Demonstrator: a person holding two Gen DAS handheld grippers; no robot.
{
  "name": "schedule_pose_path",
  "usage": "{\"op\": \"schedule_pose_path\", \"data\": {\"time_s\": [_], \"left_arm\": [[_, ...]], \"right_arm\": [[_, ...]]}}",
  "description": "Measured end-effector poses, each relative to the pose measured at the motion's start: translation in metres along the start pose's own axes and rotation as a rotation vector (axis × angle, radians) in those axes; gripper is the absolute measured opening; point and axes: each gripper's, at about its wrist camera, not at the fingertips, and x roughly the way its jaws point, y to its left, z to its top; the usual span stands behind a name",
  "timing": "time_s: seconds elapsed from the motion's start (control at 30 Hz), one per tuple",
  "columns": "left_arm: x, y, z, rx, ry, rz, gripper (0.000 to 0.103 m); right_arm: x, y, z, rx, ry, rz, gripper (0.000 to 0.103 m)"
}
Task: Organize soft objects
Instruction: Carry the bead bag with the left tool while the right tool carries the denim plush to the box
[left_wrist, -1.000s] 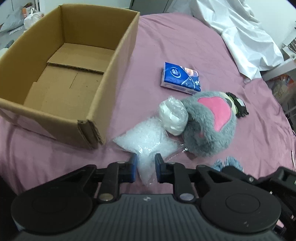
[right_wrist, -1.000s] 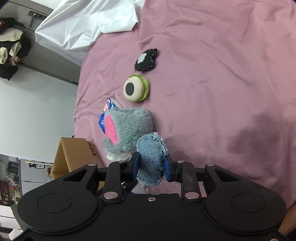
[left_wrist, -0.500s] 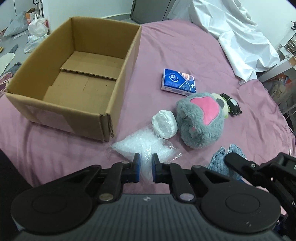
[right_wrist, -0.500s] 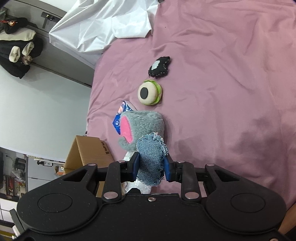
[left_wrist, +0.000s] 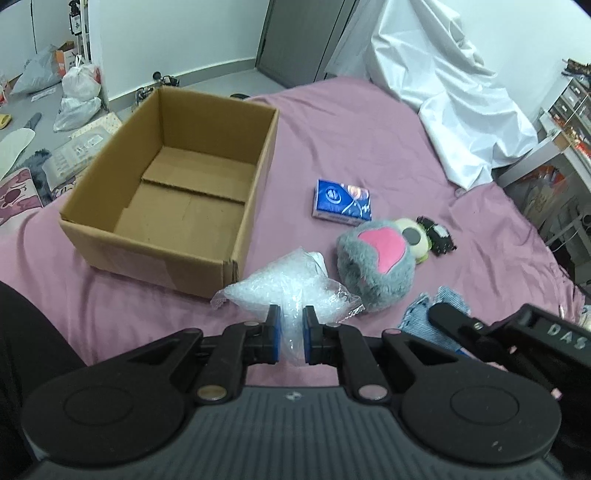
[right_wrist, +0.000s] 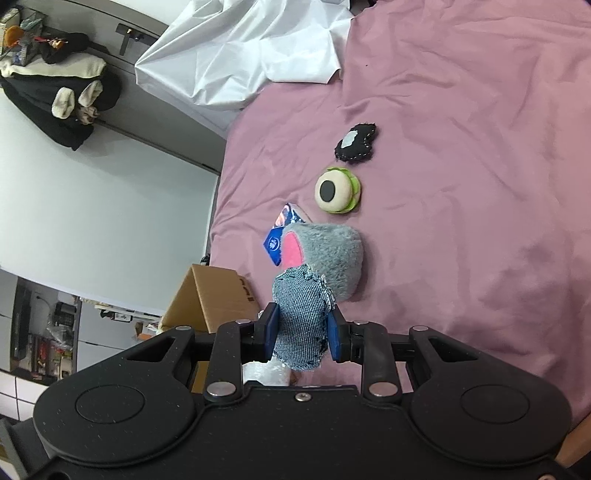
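Your left gripper (left_wrist: 291, 334) clamps clear plastic bag (left_wrist: 286, 290); a second ago jaws stood wider around it. Bag now hangs raised off pink bedsheet (left_wrist: 369, 147), hiding white bundle seen beside it earlier. View sits higher: cardboard box (left_wrist: 255, 184) looks farther off, more floor visible. Your right gripper (right_wrist: 301, 334) pinches denim pouch (right_wrist: 301, 325), grip unchanged. Grey plush (left_wrist: 373, 266), blue tissue pack (left_wrist: 341, 201), eyeball toy (right_wrist: 334, 190), black patch (right_wrist: 356, 144) lie where they were.
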Motion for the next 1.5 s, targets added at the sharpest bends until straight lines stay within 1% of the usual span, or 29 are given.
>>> {"op": "schedule_pose_path", "data": {"time_s": [0.23,0.47,0.57,0.7,0.83,0.97,1.1,1.23,1.37,1.5], "left_arm": [[-0.019,0.004,0.010,0.004,-0.044,-0.023,0.010],[-0.032,0.010,0.022,0.016,-0.102,-0.018,0.010],[-0.034,0.013,0.027,0.037,-0.124,-0.014,0.010],[-0.036,0.022,0.032,0.041,-0.137,-0.012,0.010],[-0.039,0.032,0.039,0.040,-0.152,-0.010,0.010],[-0.040,0.043,0.047,0.043,-0.158,-0.002,0.010],[-0.042,0.052,0.056,0.050,-0.172,0.007,0.010],[-0.044,0.062,0.068,0.046,-0.178,0.007,0.010],[-0.043,0.070,0.076,0.042,-0.184,0.005,0.010],[-0.041,0.079,0.085,0.038,-0.184,0.010,0.010]], "right_arm": [[-0.002,0.011,-0.002,-0.035,0.001,0.072,0.027],[-0.006,0.030,-0.006,-0.138,-0.024,0.125,0.027],[-0.005,0.037,-0.008,-0.170,-0.029,0.146,0.027],[-0.005,0.051,-0.011,-0.230,-0.052,0.178,0.027],[-0.002,0.065,-0.010,-0.297,-0.076,0.184,0.027],[0.005,0.078,-0.010,-0.364,-0.085,0.170,0.027],[0.011,0.095,-0.014,-0.422,-0.060,0.180,0.027],[0.017,0.112,-0.019,-0.493,-0.010,0.188,0.027],[0.025,0.126,-0.019,-0.536,0.032,0.182,0.027],[0.032,0.140,-0.019,-0.596,0.033,0.169,0.027]]}}
